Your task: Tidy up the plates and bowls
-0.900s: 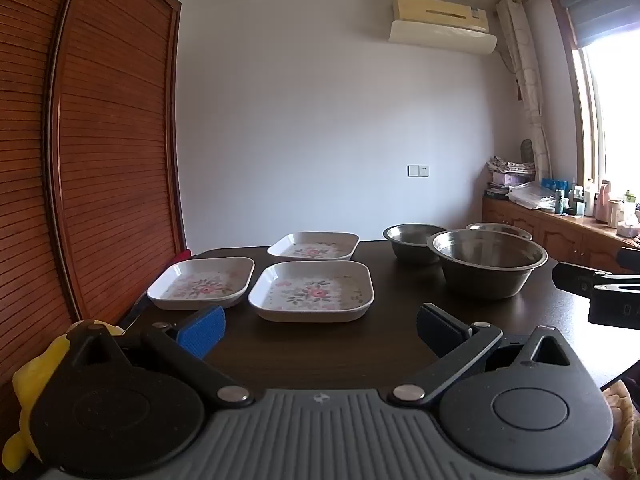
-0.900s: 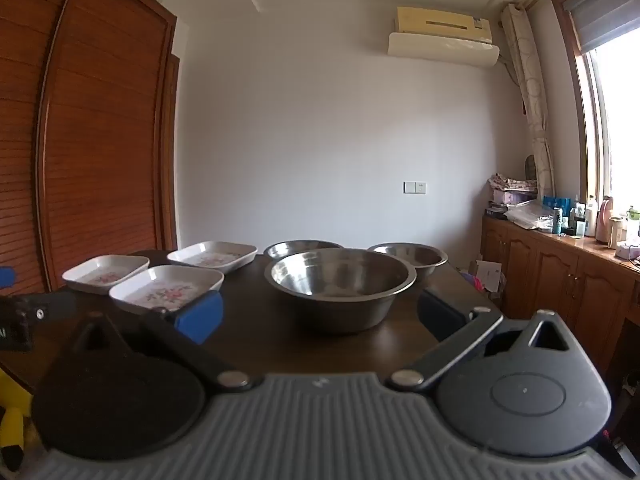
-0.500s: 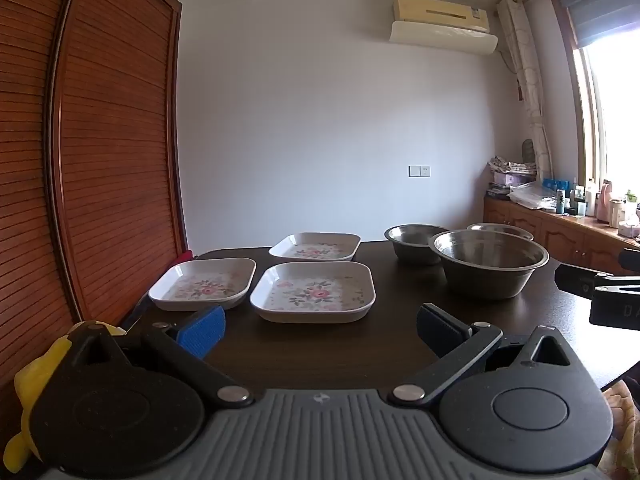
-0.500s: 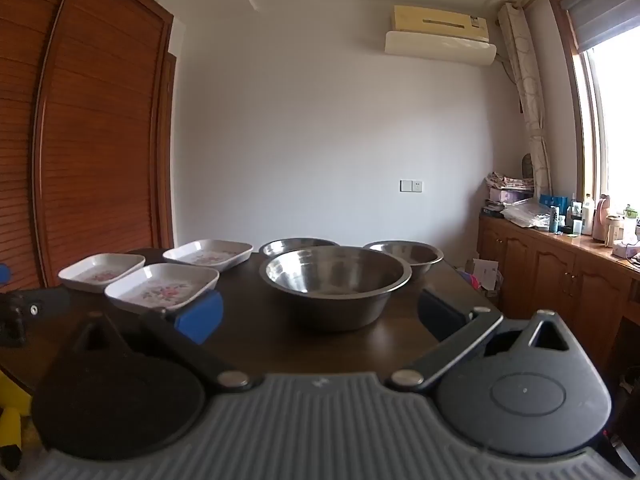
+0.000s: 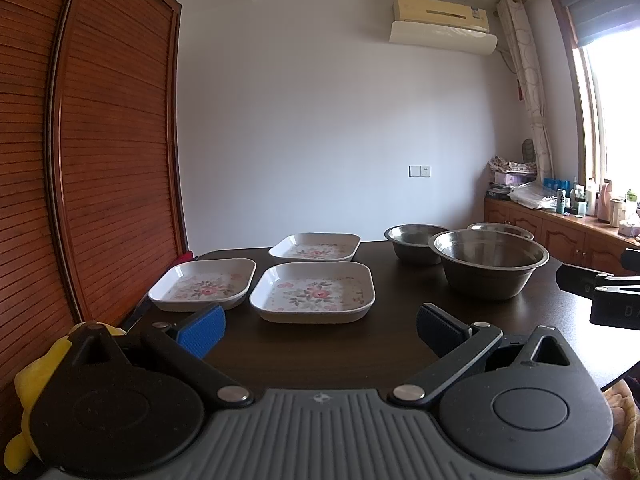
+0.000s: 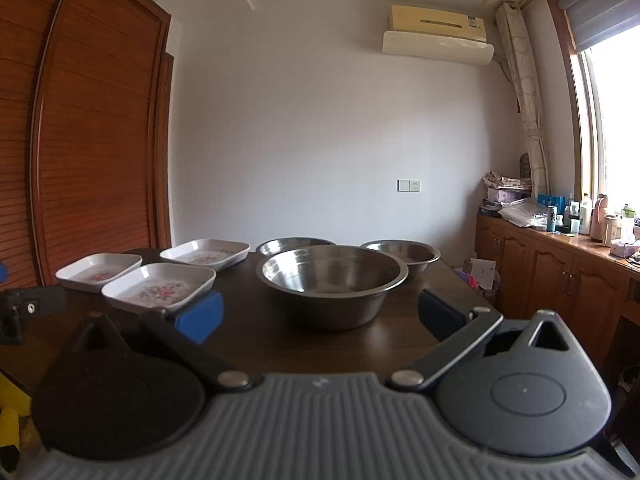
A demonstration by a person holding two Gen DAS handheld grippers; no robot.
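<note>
Sorting has not begun: three floral plates [image 5: 316,294] and three steel bowls [image 6: 332,280] sit unstacked on the counter [image 5: 400,320]; left hand-held gripper [image 5: 320,320] and right hand-held gripper [image 6: 320,312] hover spread, empty.

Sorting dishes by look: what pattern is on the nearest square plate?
White with pink flowers, on the nearest square plate; clearest from the left wrist.
</note>
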